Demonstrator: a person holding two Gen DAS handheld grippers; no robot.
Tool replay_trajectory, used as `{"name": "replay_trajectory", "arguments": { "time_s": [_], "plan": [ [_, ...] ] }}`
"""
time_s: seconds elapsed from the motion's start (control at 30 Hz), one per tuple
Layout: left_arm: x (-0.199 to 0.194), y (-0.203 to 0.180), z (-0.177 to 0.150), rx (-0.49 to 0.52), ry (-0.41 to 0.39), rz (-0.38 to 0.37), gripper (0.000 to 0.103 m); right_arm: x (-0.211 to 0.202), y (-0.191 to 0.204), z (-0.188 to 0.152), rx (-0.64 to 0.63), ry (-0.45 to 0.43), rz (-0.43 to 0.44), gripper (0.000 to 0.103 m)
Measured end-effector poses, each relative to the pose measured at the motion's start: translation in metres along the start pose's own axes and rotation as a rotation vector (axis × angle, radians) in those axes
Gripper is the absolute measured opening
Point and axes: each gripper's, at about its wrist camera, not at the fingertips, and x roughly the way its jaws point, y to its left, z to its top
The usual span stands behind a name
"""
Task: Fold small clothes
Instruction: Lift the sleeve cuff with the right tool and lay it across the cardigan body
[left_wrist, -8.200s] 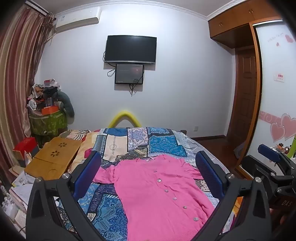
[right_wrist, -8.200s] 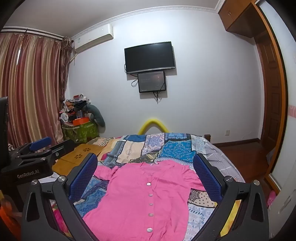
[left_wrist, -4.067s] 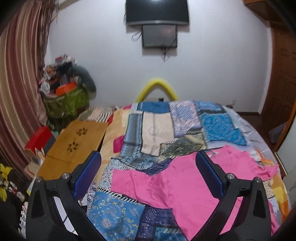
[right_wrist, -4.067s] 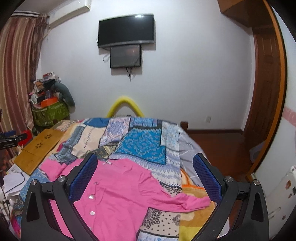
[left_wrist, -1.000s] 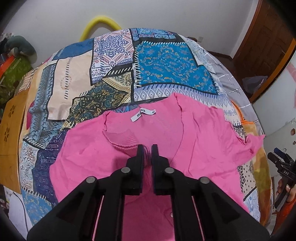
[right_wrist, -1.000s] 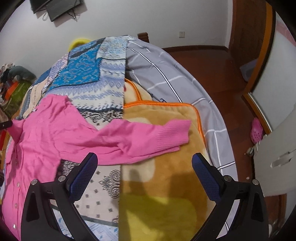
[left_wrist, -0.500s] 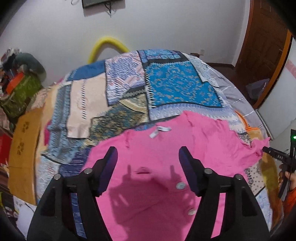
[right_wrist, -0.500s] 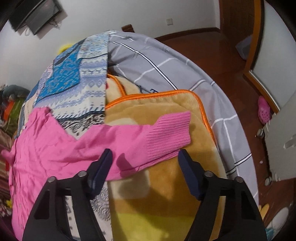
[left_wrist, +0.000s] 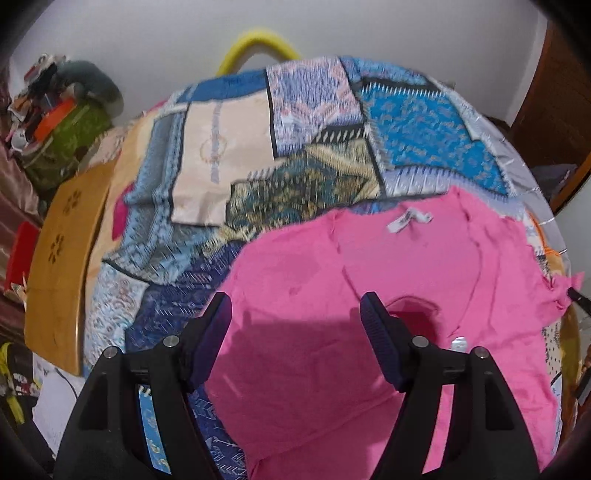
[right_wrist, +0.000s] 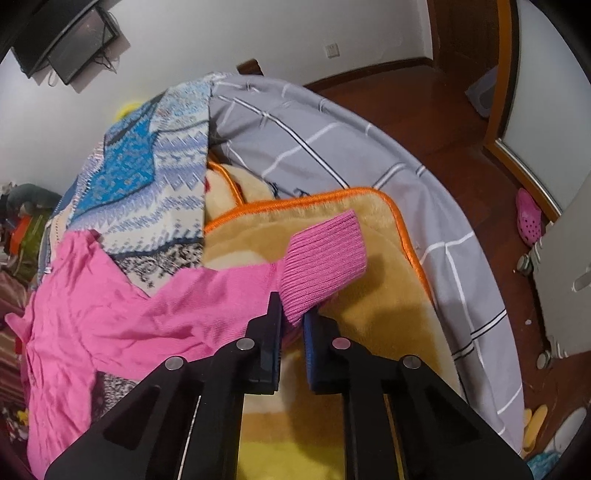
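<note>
Item: pink cardigan, small, knit, buttoned front, white neck label. It lies spread on the bed over a patchwork quilt, collar toward the far wall. One sleeve trails off to the side onto a tan fleece blanket with orange edging.

Handling, by judgement: light, soft and limp; it will sag and drag rather than hold a line, and thin fabric may bunch or slip under a shallow pinch. The ribbed cuff is the thickest, firmest part and the sound place to take the sleeve; shoulder seams and hem suit the body folds.

Right gripper: its jaws have just been closing, and the fingers now pinch the near edge of the cuff where it meets the sleeve.

Left gripper: held over the chest panel below the collar, fingers spread wide with only fabric beneath them, nothing gripped. A button shows beside the right finger.

Surroundings: grey checked sheet at the bed's edge, wooden floor beyond, a pink clog near a door frame, a folding wooden tray beside the bed.
</note>
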Motion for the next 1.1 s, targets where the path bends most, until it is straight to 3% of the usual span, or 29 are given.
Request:
{"name": "replay_trajectory", "arguments": {
  "time_s": [0.2, 0.4, 0.6, 0.73, 0.9, 1.1],
  "plan": [
    [0.018, -0.023, -0.002, 0.07, 0.037, 0.011, 0.071, -0.029, 0.018, 0.008, -0.061, -0.076, 0.023, 0.008],
    [0.023, -0.063, 0.01, 0.118, 0.032, -0.026, 0.071, -0.059, 0.045, 0.016, -0.131, -0.141, 0.063, 0.008],
    [0.013, -0.105, 0.016, 0.176, 0.019, -0.104, 0.071, -0.087, 0.079, 0.02, -0.211, -0.188, 0.115, 0.008],
    [-0.01, -0.12, 0.008, 0.258, -0.035, -0.088, 0.072, -0.1, 0.105, 0.025, -0.259, -0.207, 0.148, 0.008],
    [-0.043, -0.102, 0.0, 0.276, -0.099, -0.073, 0.072, -0.11, 0.139, 0.028, -0.315, -0.224, 0.176, 0.008],
    [-0.076, -0.041, -0.004, 0.146, -0.149, -0.083, 0.072, -0.11, 0.192, 0.031, -0.393, -0.216, 0.19, 0.008]
  ]
}}
